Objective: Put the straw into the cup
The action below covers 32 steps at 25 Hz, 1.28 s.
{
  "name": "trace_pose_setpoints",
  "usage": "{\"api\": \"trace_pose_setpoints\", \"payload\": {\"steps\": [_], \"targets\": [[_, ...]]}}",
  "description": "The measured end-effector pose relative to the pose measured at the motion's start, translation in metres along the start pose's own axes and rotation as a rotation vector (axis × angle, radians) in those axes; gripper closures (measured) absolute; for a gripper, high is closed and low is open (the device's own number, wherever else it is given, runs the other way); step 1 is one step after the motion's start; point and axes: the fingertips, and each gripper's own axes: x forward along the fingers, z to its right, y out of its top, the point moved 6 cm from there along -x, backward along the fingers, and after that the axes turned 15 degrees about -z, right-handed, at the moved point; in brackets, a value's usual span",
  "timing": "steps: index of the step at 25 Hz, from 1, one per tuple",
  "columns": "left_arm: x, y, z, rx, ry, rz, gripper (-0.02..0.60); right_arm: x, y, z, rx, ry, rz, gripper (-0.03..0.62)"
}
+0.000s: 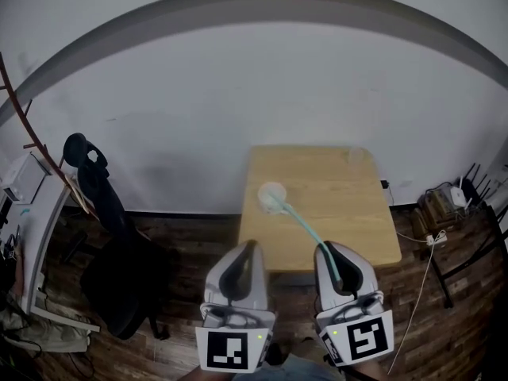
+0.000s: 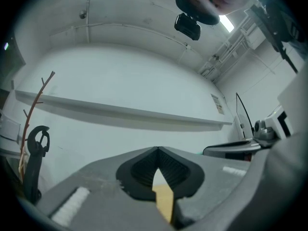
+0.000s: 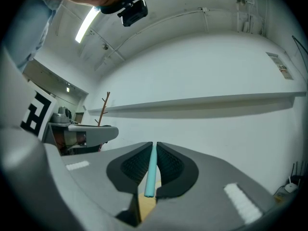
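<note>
Straw (image 1: 308, 230), thin and teal, probably light and easily crushed, is best held gently near its end. Right gripper (image 3: 154, 148) jaws clench its near end; its far tip meets the cup (image 1: 272, 191) on the tabletop (image 1: 357, 213). Left gripper (image 2: 158, 152) jaws are closed, empty.

Thin, straight, pale teal straw (image 1: 305, 228): near end pinched between closed jaws of right gripper (image 1: 328, 251), slants up-left across table's (image 1: 349, 213) near edge toward cup. Far tip at cup rim; inside or not, unclear. Small pale cup (image 1: 271, 192), round mouth, stands near table's left edge.
</note>
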Motion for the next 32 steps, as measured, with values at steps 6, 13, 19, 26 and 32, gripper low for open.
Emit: {"api": "trace_pose_setpoints", "payload": {"steps": [6, 13, 19, 26, 32], "targets": [[0.034, -0.027, -0.003, -0.01, 0.0, -0.08, 0.565, 0.023, -0.023, 0.022, 0.034, -0.011, -0.062, 0.562], [0.08, -0.047, -0.01, 0.001, 0.036, -0.141, 0.565, 0.067, -0.05, 0.049, 0.078, 0.032, -0.105, 0.562], [0.128, -0.035, -0.021, 0.049, 0.094, -0.145, 0.565, 0.112, -0.045, 0.082, 0.092, 0.086, -0.096, 0.562], [0.16, -0.001, -0.02, 0.083, 0.148, -0.042, 0.565, 0.14, -0.016, 0.111, 0.057, 0.148, -0.024, 0.562], [0.172, 0.004, -0.021, 0.051, 0.204, -0.058, 0.565, 0.152, -0.008, 0.123, 0.031, 0.181, -0.003, 0.562]]}}
